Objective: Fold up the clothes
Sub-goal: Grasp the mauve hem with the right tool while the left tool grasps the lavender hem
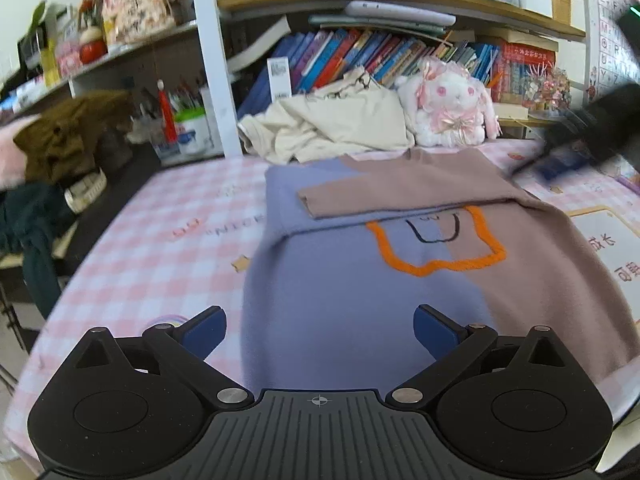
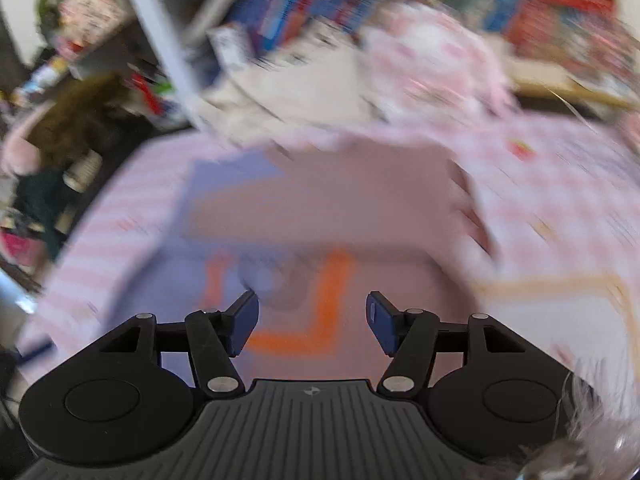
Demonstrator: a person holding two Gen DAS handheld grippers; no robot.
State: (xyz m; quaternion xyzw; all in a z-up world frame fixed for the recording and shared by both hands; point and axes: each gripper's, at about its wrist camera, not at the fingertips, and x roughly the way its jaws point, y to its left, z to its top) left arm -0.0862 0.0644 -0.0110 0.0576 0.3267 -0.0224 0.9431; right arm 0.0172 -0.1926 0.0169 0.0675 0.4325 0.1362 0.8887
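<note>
A sweater, half lavender and half brown-pink with an orange outline [image 1: 436,256], lies flat on the pink checked table [image 1: 160,240]. Both sleeves are folded across its chest; the brown sleeve [image 1: 400,196] lies on top. My left gripper [image 1: 319,330] is open and empty above the sweater's lavender lower part [image 1: 340,300]. My right gripper [image 2: 312,320] is open and empty above the sweater [image 2: 360,208]; its view is motion-blurred. The right gripper also shows in the left wrist view [image 1: 592,132], blurred, above the table's far right.
A cream garment pile [image 1: 336,124] and a white plush rabbit [image 1: 448,108] sit at the table's back, under bookshelves [image 1: 360,56]. A brown garment [image 1: 68,132] and dark clothes [image 1: 32,220] lie off the left edge. A printed card [image 1: 608,240] lies right of the sweater.
</note>
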